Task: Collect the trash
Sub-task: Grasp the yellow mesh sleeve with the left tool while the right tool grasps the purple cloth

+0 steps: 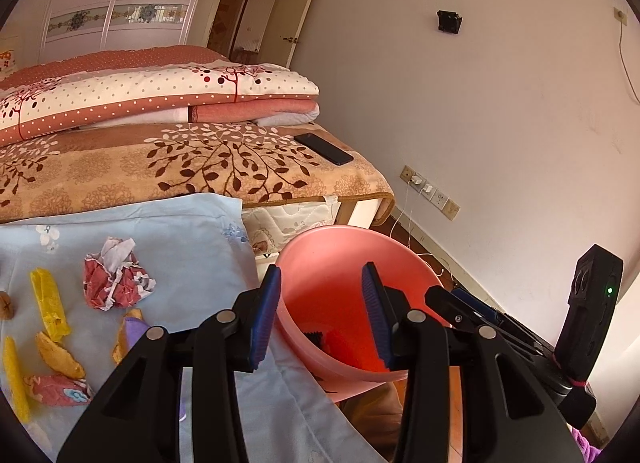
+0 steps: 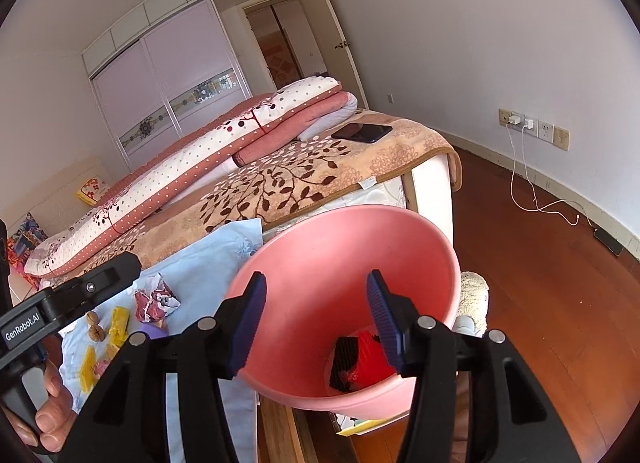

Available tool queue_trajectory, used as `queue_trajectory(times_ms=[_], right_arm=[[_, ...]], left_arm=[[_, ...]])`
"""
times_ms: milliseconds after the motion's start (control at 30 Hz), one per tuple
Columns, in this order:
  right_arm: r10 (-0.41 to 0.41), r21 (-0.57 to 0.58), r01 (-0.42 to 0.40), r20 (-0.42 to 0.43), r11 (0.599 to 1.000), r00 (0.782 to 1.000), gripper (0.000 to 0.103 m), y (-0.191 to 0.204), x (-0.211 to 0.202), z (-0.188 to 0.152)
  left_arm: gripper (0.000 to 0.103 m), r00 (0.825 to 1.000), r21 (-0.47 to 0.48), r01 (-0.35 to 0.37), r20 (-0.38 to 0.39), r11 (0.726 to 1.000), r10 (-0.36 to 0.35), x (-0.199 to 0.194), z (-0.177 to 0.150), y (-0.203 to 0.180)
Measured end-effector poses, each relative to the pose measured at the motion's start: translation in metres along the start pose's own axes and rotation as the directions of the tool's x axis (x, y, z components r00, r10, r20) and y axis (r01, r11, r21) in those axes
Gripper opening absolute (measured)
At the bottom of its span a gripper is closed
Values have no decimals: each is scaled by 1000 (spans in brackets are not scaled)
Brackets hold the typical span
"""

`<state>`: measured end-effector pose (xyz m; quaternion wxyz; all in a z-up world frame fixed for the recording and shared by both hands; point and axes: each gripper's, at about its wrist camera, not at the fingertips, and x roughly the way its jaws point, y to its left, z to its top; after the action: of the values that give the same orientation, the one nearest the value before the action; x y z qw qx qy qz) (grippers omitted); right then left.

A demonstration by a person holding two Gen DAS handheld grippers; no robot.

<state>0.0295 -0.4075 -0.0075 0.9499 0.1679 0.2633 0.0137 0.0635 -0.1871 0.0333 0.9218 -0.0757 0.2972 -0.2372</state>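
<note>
Now both grippers hang empty over the pink bin (image 2: 348, 259): the left gripper (image 1: 320, 315) and right gripper (image 2: 316, 319) gape apart. Left of the left gripper lies crumpled paper (image 1: 116, 279), likely light and crushable; pinch its bulging middle.

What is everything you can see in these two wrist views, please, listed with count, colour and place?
bin: one, pink, beside the bed's foot, under both grippers
items in bin: red and black pieces, count unclear, at its bottom
cloth: one, pale blue, on the bed
crumpled paper: one, red and white, on the cloth
yellow wrappers: several, on the cloth
walnuts: two, brown, on the cloth
phone: one, black, on the leaf-print blanket
folded quilts: stack, pink and white, on the bed
chargers: two, white, in wall sockets
left gripper: black with blue pads, open, empty
right gripper: same, open, empty
hand: one, holding the left gripper
</note>
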Motion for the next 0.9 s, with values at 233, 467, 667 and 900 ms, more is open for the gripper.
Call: queue_trajectory(times_ms=[233,467,667,900], right_arm=[[22,-38,-23,-5,999,1000,53,18,-6,-3],[86,-95,-90,-41,991,995,54,53,-6,-14],[127,-161,-141,-90,977,988,54,86,-1,-29],[142,-200,-170,-145,965,979,54,112,8,-43]], left_arm=[[42,998,-27,-46,36,999,47,-30,4,25],[42,986,-59,-144,78,988,148,-72,3,68],[42,965,-112,-243,77,964,252,-105,-10,112],[42,931,-185,-350,43,918,364,-134,-33,162]])
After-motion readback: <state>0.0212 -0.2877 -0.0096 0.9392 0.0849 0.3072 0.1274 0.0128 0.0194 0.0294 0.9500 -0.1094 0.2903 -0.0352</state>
